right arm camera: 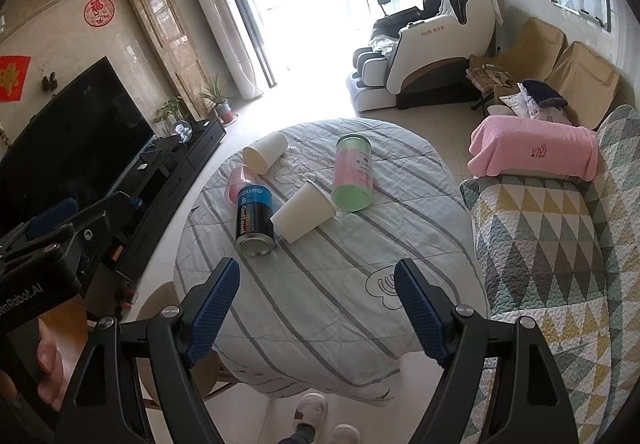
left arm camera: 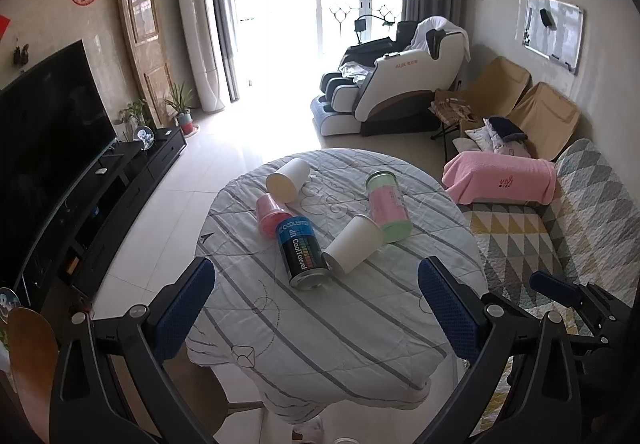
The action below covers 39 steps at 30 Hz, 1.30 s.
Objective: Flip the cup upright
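Both grippers are hovering with fingers apart above the near edge of the round desk (left arm camera: pixel 360 344), holding nothing.

Ahead of the left gripper (left arm camera: pixel 316 304), the nearer white cup (left arm camera: pixel 352 244) is lying on its side, its mouth pointing back toward the fingers, just beside the black can (left arm camera: pixel 302 256). Beyond these, the far white cup (left arm camera: pixel 288 180), the pink cup (left arm camera: pixel 269 214) and the pink-green canister (left arm camera: pixel 388 206) are also lying down. The right gripper (right arm camera: pixel 316 304) is seeing the nearer white cup (right arm camera: pixel 304 218) straight ahead, well apart from its fingers.
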{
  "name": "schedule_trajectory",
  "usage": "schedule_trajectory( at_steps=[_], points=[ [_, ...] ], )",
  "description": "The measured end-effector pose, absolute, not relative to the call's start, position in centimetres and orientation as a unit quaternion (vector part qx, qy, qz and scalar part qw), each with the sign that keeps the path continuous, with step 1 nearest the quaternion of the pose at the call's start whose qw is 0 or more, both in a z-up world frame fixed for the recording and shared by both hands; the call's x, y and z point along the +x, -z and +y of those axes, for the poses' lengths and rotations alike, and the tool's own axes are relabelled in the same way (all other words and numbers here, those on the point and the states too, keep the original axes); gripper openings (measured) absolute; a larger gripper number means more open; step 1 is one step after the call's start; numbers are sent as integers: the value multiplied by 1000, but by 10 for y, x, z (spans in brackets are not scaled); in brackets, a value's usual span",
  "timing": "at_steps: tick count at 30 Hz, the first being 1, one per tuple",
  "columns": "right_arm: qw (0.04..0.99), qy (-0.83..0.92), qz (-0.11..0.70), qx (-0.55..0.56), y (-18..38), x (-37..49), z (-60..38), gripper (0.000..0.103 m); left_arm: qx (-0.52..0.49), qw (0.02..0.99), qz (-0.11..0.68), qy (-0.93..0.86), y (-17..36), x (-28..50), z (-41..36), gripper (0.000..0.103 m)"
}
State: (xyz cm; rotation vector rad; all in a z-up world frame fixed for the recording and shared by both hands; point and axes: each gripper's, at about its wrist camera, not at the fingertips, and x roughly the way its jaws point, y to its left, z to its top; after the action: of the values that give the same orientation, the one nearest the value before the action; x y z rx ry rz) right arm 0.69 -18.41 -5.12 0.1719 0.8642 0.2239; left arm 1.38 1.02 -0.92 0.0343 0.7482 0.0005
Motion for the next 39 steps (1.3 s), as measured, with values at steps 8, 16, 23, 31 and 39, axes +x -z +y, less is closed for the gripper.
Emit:
schedule_trajectory(
  at_steps=[8,16,23,31,39],
  points=[
    [899,-110,415,85,51,6,-188,81,17,930,367,-1,9,14,12,103],
    [899,-110,415,84,51,9,-189,81,17,931,366,0,11,14,12,103],
    [898,-112,418,84,52,13,-189,81,18,930,367,-3,11,15,13,103],
    [893,-120,425,83,56,27,-182,81,-1,922,388,-5,28,25,30,103],
    [888,-124,435,78,63,57,-168,81,-41,901,431,-22,51,74,66,103]
  ],
)
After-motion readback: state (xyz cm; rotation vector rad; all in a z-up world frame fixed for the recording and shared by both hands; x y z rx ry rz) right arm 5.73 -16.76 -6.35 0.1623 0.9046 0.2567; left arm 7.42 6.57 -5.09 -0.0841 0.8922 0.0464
